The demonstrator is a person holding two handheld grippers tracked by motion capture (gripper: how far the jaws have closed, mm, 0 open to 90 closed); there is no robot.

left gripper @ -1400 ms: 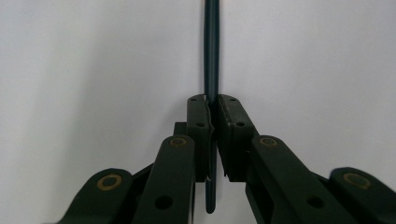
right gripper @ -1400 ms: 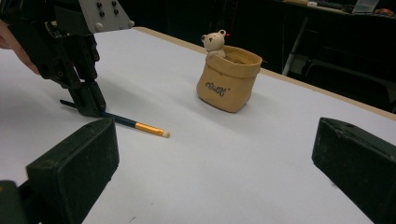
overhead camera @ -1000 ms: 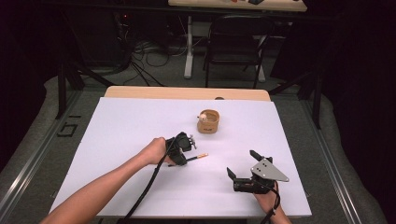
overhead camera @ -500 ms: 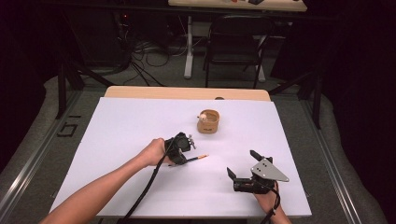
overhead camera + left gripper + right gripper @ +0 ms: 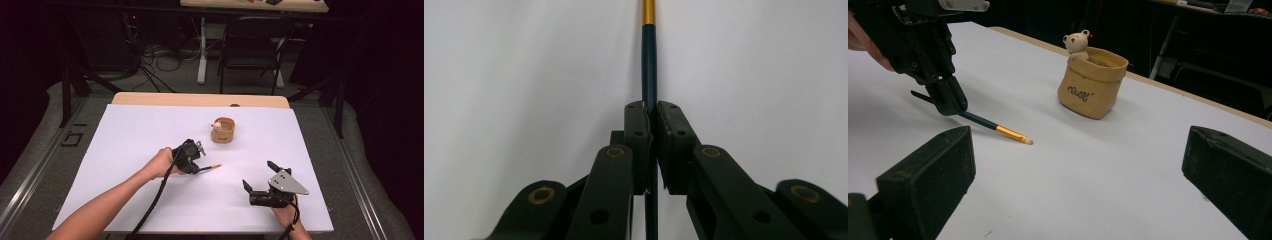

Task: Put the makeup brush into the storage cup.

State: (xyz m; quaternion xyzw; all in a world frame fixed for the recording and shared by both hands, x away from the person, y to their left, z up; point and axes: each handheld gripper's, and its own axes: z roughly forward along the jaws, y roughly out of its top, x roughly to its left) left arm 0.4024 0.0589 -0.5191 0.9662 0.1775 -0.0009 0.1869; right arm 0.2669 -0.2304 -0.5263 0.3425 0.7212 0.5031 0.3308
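1. L gripper [image 5: 199,159] sits approx. mid-desk, a bit toward the near edge; jaws clamped on a dark pencil [image 5: 649,65], pads pressed to both sides of the shaft.
2. Jaws were just closing onto it.
3. Pencil: dark shaft w/ gold band and pale tip [image 5: 1027,141]; tip end sticks out past the jaws toward the right edge and rests on the white desk [image 5: 130,130].
4. R gripper [image 5: 259,176] near the front right corner, held in the person's hand; jaws spread wide, nothing between them.
5. Tan pouch-shaped holder [image 5: 1091,82] w/ small bear figure [image 5: 1076,43] at its rim stands upright toward the far edge, well apart from pencil and both grippers.
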